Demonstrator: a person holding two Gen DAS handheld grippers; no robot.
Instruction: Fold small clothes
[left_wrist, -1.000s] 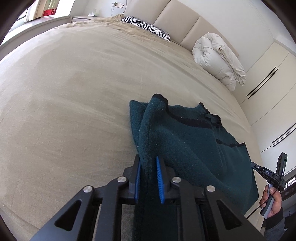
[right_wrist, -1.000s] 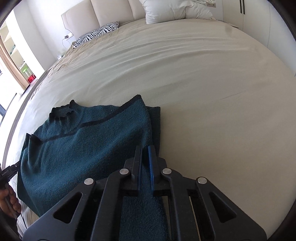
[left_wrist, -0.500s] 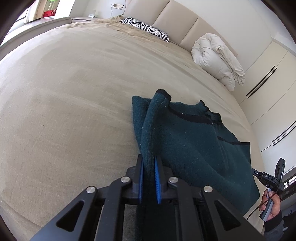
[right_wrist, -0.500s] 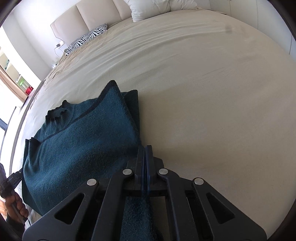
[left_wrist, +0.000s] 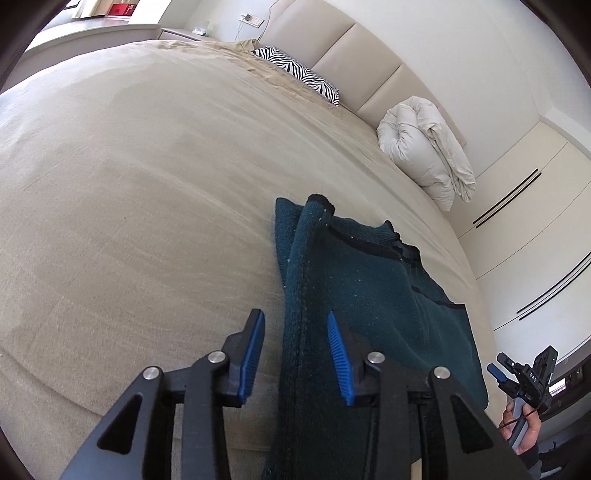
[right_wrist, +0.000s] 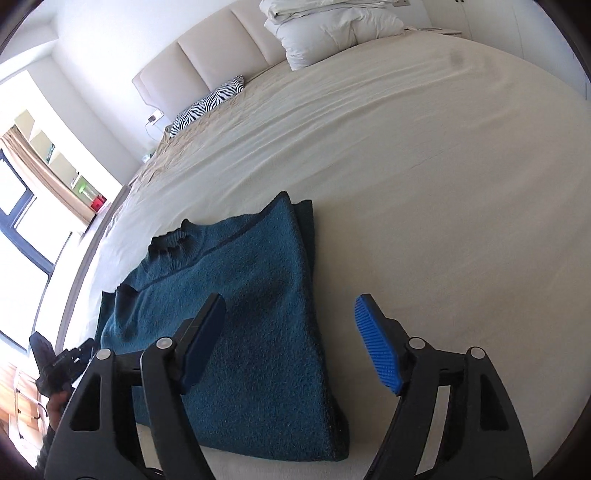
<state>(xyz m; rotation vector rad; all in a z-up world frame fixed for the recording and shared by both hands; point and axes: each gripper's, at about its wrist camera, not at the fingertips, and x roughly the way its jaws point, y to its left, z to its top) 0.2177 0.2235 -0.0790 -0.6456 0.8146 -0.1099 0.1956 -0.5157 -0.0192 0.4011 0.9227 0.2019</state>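
A dark teal knitted sweater (left_wrist: 373, 295) lies on the beige bed (left_wrist: 147, 184), its side folded inward with the collar away from me. My left gripper (left_wrist: 295, 354) is open, and a raised fold of the sweater runs between its blue pads without being pinched. In the right wrist view the sweater (right_wrist: 251, 295) lies flat with the folded edge on its right. My right gripper (right_wrist: 291, 339) is open wide and empty, hovering over the sweater's near right edge. The other gripper shows at each view's edge (left_wrist: 528, 376) (right_wrist: 59, 365).
A zebra-print pillow (left_wrist: 299, 72) and a rolled white duvet (left_wrist: 424, 147) lie by the padded headboard (left_wrist: 354, 62). White wardrobe doors (left_wrist: 535, 240) stand to the right. A window with curtains (right_wrist: 33, 206) is at the left of the right wrist view.
Both grippers were shut on the sweater's edges, carrying a fold. Now both have opened and let go, and the fold rests on the sweater.
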